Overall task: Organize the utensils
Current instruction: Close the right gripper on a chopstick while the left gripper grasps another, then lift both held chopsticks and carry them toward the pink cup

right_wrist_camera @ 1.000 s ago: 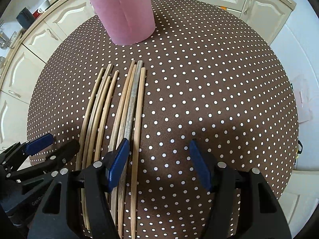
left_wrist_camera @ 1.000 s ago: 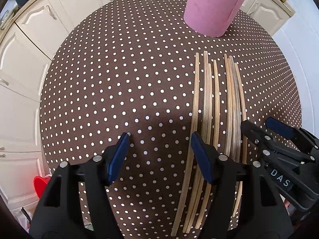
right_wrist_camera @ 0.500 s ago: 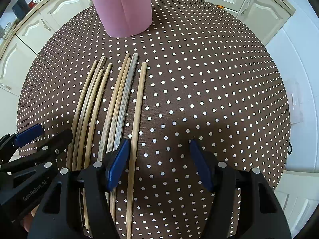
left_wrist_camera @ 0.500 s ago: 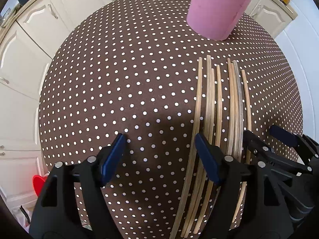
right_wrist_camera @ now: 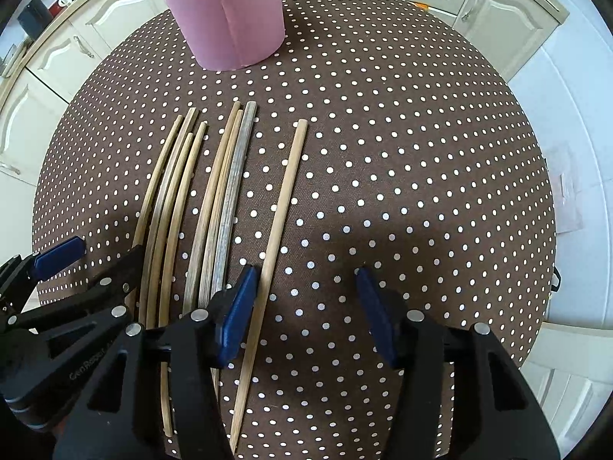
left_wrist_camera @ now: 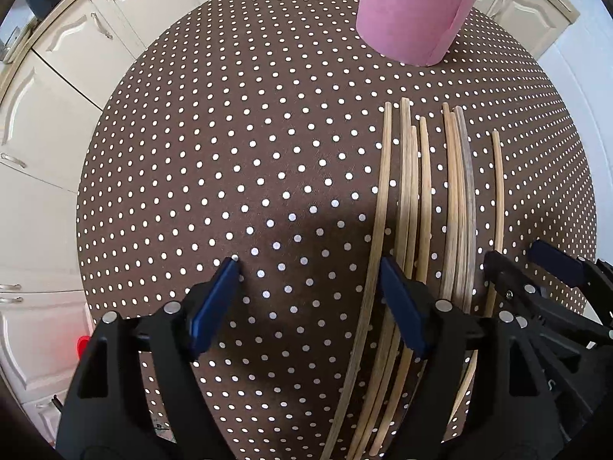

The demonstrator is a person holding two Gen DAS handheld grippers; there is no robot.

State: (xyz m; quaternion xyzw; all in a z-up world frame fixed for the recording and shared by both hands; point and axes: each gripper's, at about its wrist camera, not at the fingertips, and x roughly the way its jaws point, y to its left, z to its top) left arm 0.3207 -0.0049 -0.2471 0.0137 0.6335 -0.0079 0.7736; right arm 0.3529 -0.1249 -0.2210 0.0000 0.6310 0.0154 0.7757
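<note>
Chopsticks (left_wrist_camera: 410, 207) lie flat in a row on the desk (left_wrist_camera: 230, 153), which has a brown cloth with white dots. They all point the same way, toward a pink cup (left_wrist_camera: 413, 11) that stands upright at the far side of the desk, a little apart from their tips. In the right wrist view there are four sticks (right_wrist_camera: 172, 199) close together on the left, then three sticks (right_wrist_camera: 222, 199) touching each other, and then one stick (right_wrist_camera: 283, 207) lying by itself to the right, apart from the others. One of the three is greyer than the rest. The left hand-held gripper (left_wrist_camera: 310, 303) is spread wide and holds nothing. It sits low over the near end of the row, and its right finger (left_wrist_camera: 402, 306) is over the left sticks while its left finger is over bare cloth. The right hand-held gripper (right_wrist_camera: 302, 306) is also spread wide and holds nothing. Its left finger (right_wrist_camera: 237, 310) is just beside the lone stick, and I cannot tell if it touches it. That stick runs into the gap between the two fingers. Each gripper can be seen at the edge of the other one's view. White cupboards (left_wrist_camera: 76, 57) stand around the desk.
</note>
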